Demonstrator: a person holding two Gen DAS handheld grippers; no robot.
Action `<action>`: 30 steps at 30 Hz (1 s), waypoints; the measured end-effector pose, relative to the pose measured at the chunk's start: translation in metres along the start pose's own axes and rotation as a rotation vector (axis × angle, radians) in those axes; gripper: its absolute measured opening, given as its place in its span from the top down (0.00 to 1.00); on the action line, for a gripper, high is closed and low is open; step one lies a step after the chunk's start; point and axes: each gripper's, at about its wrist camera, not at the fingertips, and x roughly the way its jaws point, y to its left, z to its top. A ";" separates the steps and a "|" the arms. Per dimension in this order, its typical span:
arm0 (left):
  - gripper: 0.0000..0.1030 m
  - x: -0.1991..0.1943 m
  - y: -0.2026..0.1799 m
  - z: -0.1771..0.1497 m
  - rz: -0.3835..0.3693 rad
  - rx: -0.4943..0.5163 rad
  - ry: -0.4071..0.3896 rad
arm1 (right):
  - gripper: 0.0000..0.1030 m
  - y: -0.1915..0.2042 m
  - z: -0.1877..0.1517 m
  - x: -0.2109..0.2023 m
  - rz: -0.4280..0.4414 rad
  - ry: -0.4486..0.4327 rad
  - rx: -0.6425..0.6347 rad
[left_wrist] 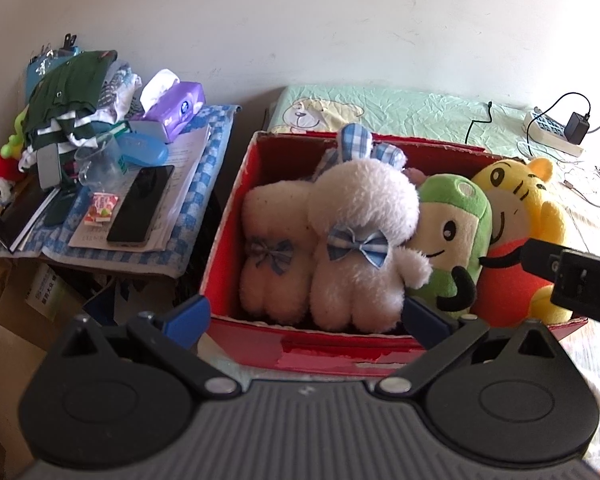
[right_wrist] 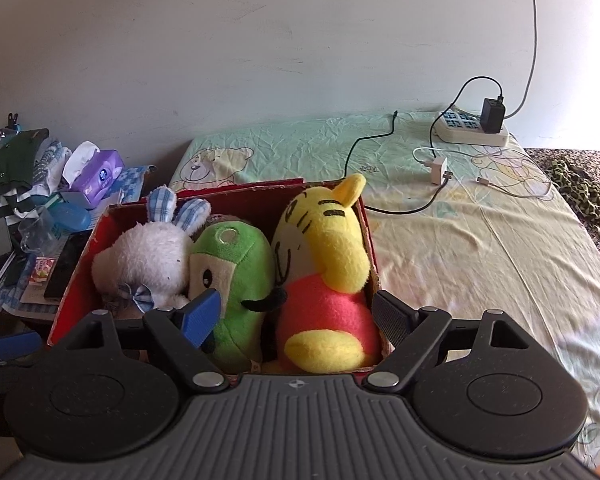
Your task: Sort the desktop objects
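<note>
A red cardboard box (left_wrist: 228,216) stands on the bed and holds several plush toys. Two white rabbits (left_wrist: 360,208) with blue bows fill its left half, the second one (left_wrist: 276,216) further left. A green plush (left_wrist: 452,220) and a yellow tiger (left_wrist: 512,200) lean in its right half. My left gripper (left_wrist: 306,320) is open at the box's near rim, in front of the white rabbits. My right gripper (right_wrist: 296,318) is open over the near rim of the box (right_wrist: 80,264), with the green plush (right_wrist: 236,264) and the tiger (right_wrist: 324,240) between its spread fingers, not clamped.
Left of the box, a side table with a blue checkered cloth (left_wrist: 204,184) carries a phone (left_wrist: 140,204), a purple tissue pack (left_wrist: 176,108), papers and piled clothes (left_wrist: 68,96). On the green bedsheet (right_wrist: 460,240) lie a power strip (right_wrist: 472,128) and charger cables. Leopard-print fabric (right_wrist: 580,192) lies far right.
</note>
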 end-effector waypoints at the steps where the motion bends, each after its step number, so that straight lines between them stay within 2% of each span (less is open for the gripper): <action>1: 0.00 0.000 0.001 0.000 -0.002 -0.003 -0.002 | 0.17 0.001 0.001 0.001 0.007 0.001 0.000; 15: 0.00 0.010 0.001 0.017 0.008 -0.002 -0.017 | 0.18 -0.008 0.008 0.012 0.036 0.014 0.040; 25: 0.01 0.026 0.005 0.028 -0.024 0.033 -0.005 | 0.18 0.003 0.013 0.025 0.063 0.033 0.026; 30: 0.01 0.032 0.006 0.032 -0.028 0.058 -0.020 | 0.21 0.006 0.018 0.030 0.084 0.027 0.026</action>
